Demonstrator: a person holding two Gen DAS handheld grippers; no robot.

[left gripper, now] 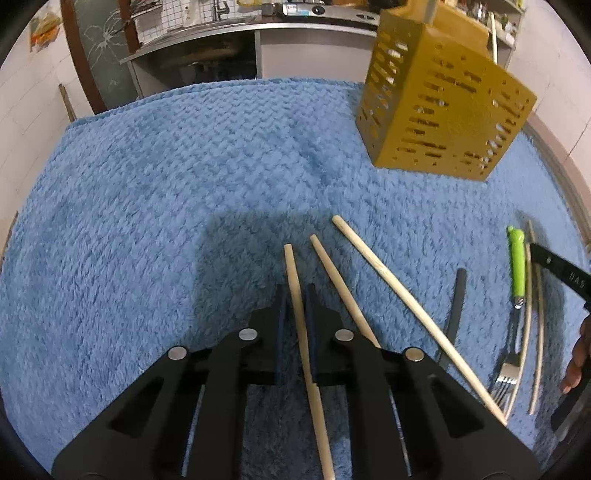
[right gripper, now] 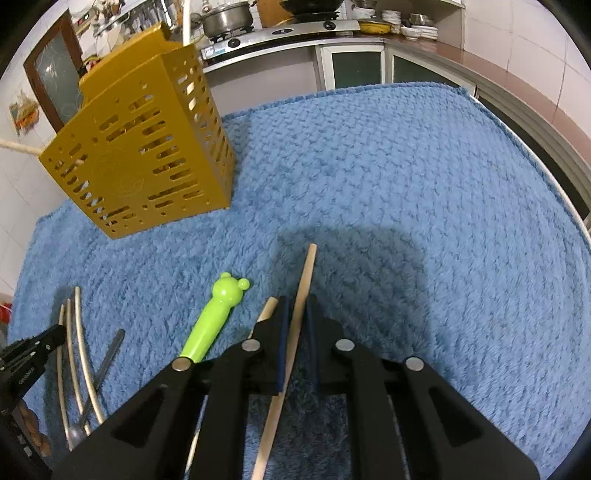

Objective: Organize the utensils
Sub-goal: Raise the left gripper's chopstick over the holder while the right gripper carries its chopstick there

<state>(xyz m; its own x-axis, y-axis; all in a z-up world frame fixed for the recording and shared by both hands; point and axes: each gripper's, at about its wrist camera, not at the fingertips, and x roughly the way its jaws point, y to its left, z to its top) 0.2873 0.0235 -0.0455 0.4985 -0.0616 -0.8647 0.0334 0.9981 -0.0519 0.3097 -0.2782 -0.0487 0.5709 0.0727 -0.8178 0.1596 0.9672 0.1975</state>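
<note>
My left gripper point(left gripper: 295, 291) is shut on a wooden chopstick point(left gripper: 291, 266) that runs back between its pads. Two more wooden chopsticks point(left gripper: 341, 284) lie just to its right on the blue towel point(left gripper: 166, 184). My right gripper point(right gripper: 297, 301) is shut on another wooden chopstick point(right gripper: 308, 269). A green bear-handled fork point(right gripper: 218, 317) lies just to its left. The yellow slotted utensil holder point(left gripper: 443, 110) point(right gripper: 147, 147) stands at the far side of the towel, between the two grippers, with a pale stick poking from its top.
Two thin pale chopsticks point(left gripper: 532, 295) and a dark-handled utensil point(left gripper: 456, 306) lie between the grippers near the fork point(left gripper: 517, 266). Behind the towel point(right gripper: 406, 184) a kitchen counter holds a stove and pots point(right gripper: 225, 18). The table's edge point(right gripper: 546, 155) curves along the right.
</note>
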